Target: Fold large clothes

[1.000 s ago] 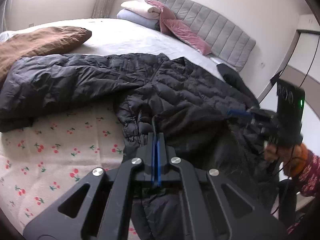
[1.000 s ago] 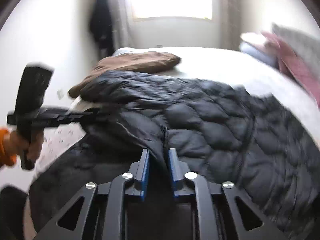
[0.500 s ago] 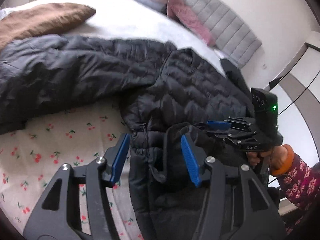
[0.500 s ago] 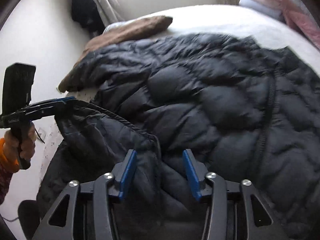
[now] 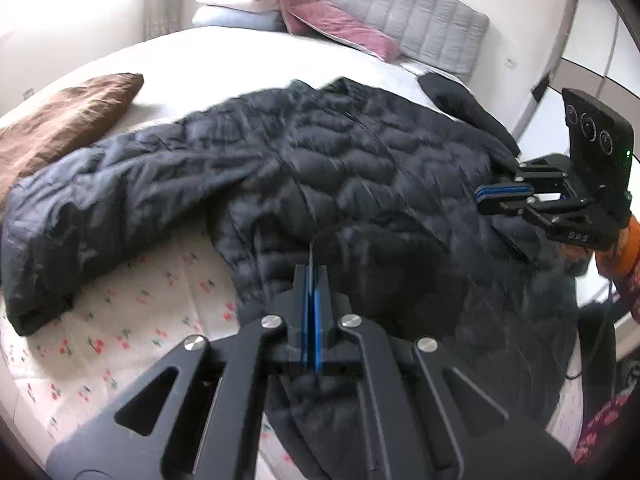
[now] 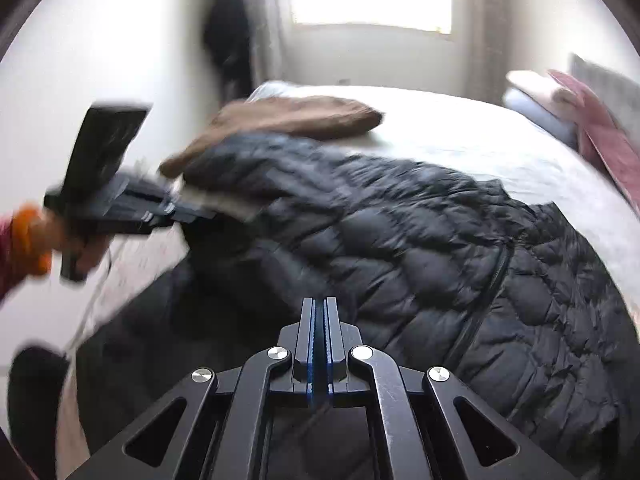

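The only readable lettering is "DAS", in small pale letters on the black body of the right gripper point(image 5: 502, 198), seen from the left wrist view, on the underside just ahead of the hand that holds it. Nothing else carries legible text; the right wrist view is too blurred to show any lettering

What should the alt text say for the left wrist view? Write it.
A black quilted puffer jacket lies spread on a bed with a cherry-print sheet. The left hand-held gripper is shut on a thin edge of it; the right hand-held gripper is shut at its right side. A brown pillow lies behind.
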`<state>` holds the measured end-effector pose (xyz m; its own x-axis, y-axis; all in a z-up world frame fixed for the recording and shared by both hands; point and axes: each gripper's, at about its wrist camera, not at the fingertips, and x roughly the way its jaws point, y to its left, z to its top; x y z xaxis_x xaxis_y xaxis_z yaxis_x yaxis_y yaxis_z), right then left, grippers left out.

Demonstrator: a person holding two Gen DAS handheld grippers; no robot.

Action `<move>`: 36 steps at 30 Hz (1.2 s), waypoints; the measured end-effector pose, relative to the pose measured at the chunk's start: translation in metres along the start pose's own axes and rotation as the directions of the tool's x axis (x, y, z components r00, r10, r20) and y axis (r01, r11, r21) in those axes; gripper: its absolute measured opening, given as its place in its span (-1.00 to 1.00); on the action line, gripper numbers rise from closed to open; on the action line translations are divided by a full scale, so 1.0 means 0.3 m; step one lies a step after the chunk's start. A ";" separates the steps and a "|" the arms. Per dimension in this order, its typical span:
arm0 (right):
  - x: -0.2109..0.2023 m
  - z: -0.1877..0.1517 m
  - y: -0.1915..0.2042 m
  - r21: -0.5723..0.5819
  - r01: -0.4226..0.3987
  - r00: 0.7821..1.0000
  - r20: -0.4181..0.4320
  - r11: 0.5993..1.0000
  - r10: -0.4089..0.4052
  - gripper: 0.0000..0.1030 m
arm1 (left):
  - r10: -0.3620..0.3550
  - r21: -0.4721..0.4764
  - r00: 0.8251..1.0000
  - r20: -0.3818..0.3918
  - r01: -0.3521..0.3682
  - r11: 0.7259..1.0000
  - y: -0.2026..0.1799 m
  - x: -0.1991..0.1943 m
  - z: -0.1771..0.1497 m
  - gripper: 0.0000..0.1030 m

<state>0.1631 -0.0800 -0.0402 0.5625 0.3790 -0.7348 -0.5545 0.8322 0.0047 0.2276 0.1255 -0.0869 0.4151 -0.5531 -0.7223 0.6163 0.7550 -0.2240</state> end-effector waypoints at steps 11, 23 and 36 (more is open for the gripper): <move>0.257 0.027 -0.222 0.325 -0.160 0.967 -0.137 0.932 0.214 -0.01 | -0.021 0.050 1.000 -0.003 0.021 0.999 -0.030 -0.054 -0.028 -0.95; 0.210 0.038 -0.156 0.248 -0.261 0.957 -0.058 0.933 0.283 -0.95 | -0.001 0.028 1.000 -0.011 0.001 1.000 0.003 -0.051 -0.038 -0.95; 0.042 -0.143 0.074 -0.077 -0.215 0.959 -0.206 0.973 0.196 -0.95 | -0.046 0.043 0.984 -0.172 0.054 0.998 -0.020 -0.026 -0.204 -0.88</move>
<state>0.1315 -0.0740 -0.0783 0.3046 0.4431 -0.8431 -0.7085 0.6970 0.1104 0.1797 0.1469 -0.1201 0.2649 -0.5179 -0.8134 0.6662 0.7081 -0.2339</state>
